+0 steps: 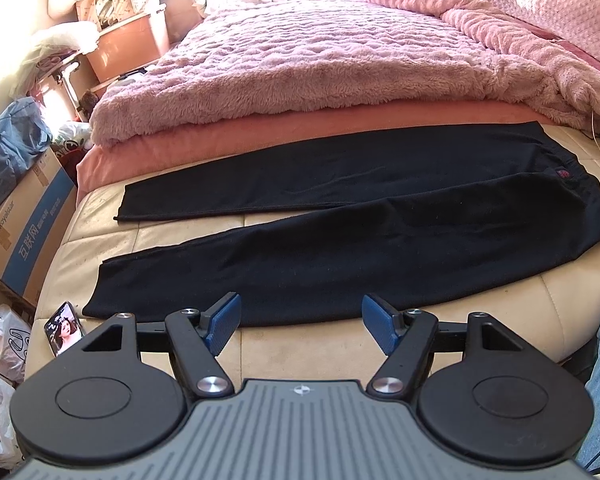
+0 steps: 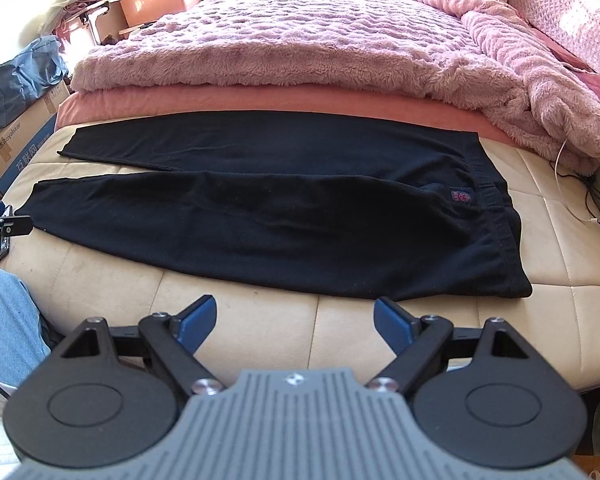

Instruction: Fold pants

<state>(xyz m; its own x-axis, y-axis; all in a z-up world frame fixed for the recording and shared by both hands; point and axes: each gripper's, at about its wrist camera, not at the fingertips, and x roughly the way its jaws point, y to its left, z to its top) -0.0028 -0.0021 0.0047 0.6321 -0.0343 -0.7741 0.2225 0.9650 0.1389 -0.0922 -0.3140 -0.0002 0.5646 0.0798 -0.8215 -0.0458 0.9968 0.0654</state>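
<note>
Black pants (image 1: 339, 216) lie flat and unfolded on the cream mattress (image 1: 292, 344), legs spread apart to the left, waistband to the right. In the right wrist view the pants (image 2: 284, 220) show a small red label near the waistband. My left gripper (image 1: 301, 320) is open and empty, just in front of the near leg's lower edge. My right gripper (image 2: 294, 322) is open and empty, just short of the pants' near edge by the hip. Part of the left gripper shows at the right wrist view's left edge (image 2: 4, 226).
A fluffy pink blanket (image 1: 319, 60) and an orange sheet (image 1: 260, 132) lie behind the pants. A phone (image 1: 64, 326) stands at the mattress's left corner. Cardboard boxes (image 1: 24, 232) and bags crowd the floor at left. My jeans-clad leg (image 2: 8, 320) is close. Cables (image 2: 587, 200) lie at right.
</note>
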